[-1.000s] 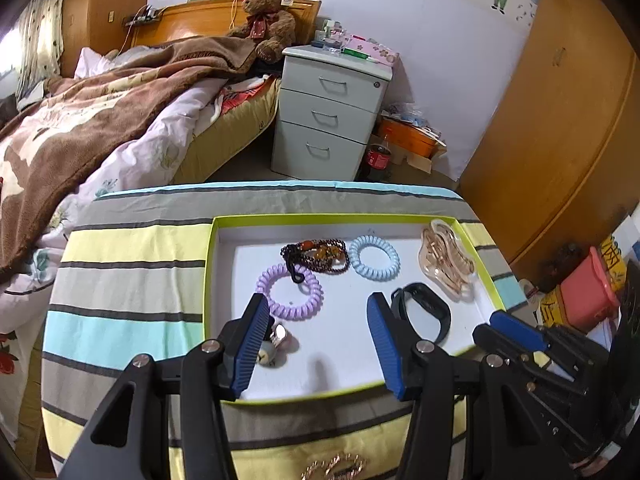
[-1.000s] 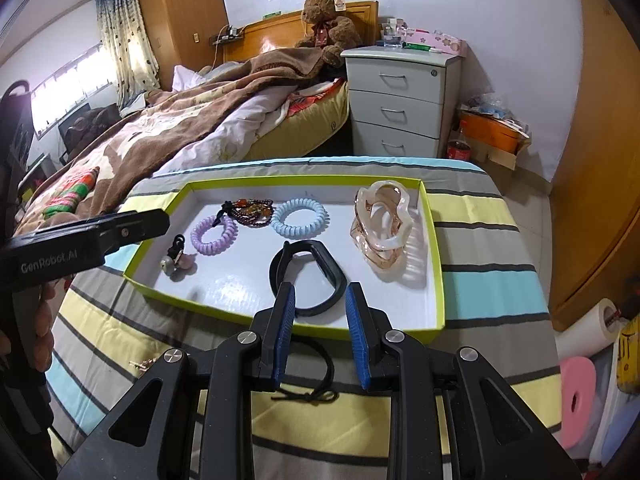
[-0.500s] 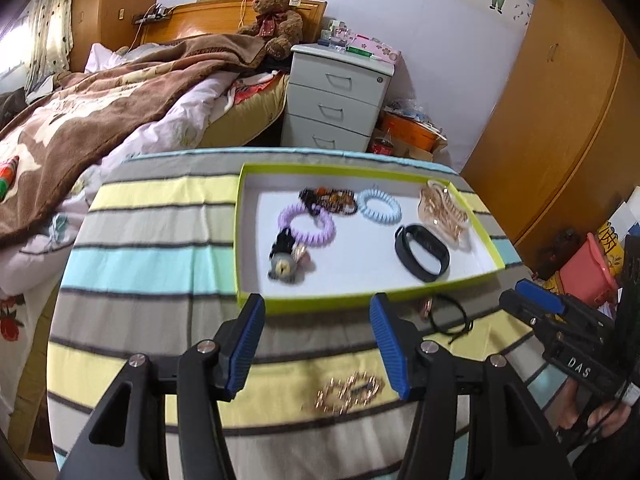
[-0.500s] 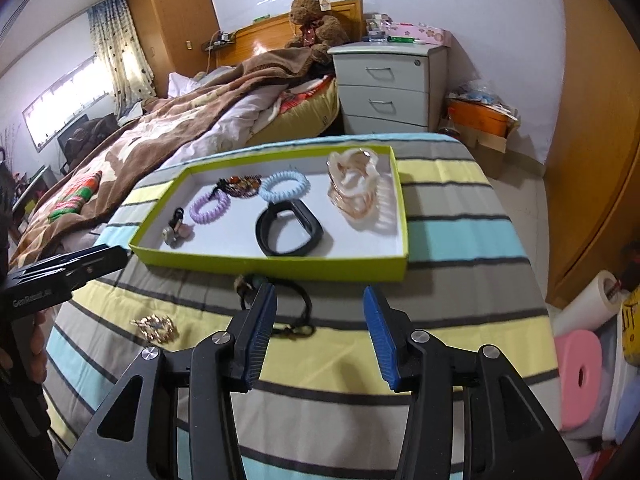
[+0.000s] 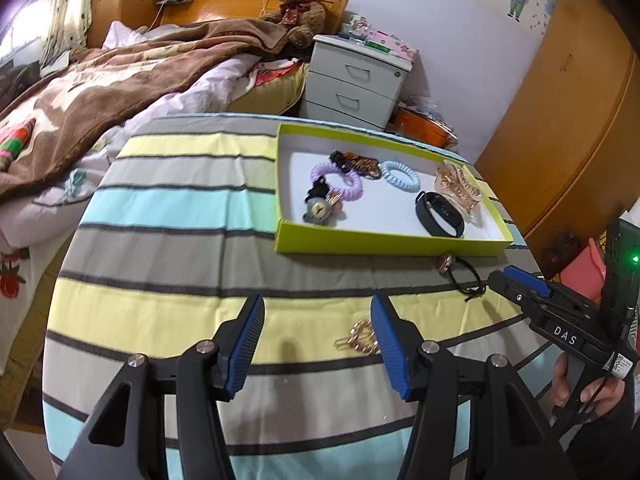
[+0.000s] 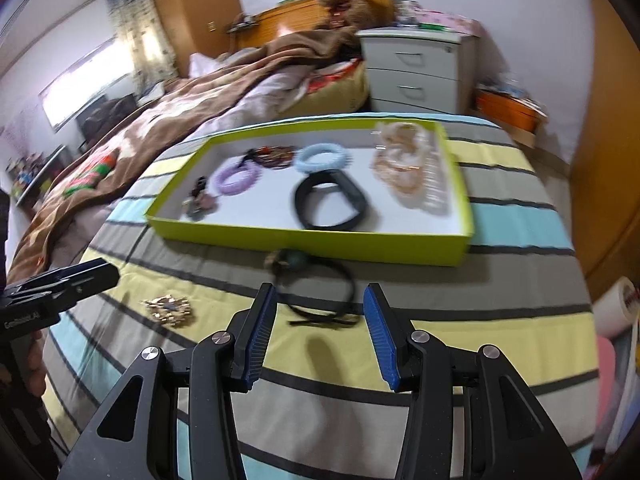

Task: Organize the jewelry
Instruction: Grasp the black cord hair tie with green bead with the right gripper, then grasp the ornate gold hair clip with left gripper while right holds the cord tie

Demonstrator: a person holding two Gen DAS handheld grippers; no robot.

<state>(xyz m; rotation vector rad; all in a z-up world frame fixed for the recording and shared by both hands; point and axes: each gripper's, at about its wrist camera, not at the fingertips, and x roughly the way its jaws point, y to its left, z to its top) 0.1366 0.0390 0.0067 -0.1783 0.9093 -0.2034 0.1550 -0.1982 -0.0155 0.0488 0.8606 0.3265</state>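
A lime-green tray (image 5: 384, 242) (image 6: 304, 238) on the striped tablecloth holds a purple coil hair tie (image 5: 340, 182), a blue coil tie (image 5: 400, 175), a beaded bracelet (image 5: 356, 160), a black wristband (image 5: 439, 214) (image 6: 330, 204), a pink claw clip (image 5: 458, 186) (image 6: 404, 162) and a small charm tie (image 5: 320, 208). A black cord hair tie with a bead (image 5: 460, 274) (image 6: 320, 284) and a gold hair clip (image 5: 358, 338) (image 6: 168, 308) lie on the cloth in front of the tray. My left gripper (image 5: 318, 336) is open, the gold clip by its right finger. My right gripper (image 6: 320, 332) is open just behind the black cord tie.
A bed with a brown blanket (image 5: 100, 92) lies left and behind. A grey nightstand (image 5: 356, 80) stands behind the table. A wooden wardrobe (image 5: 560, 120) is at the right. Storage items and a tape roll (image 6: 616, 304) sit beside the table's right edge.
Both grippers have pulled back from the tray toward the table's near side. The right gripper's jaws have opened wider, having left the black cord tie on the cloth.
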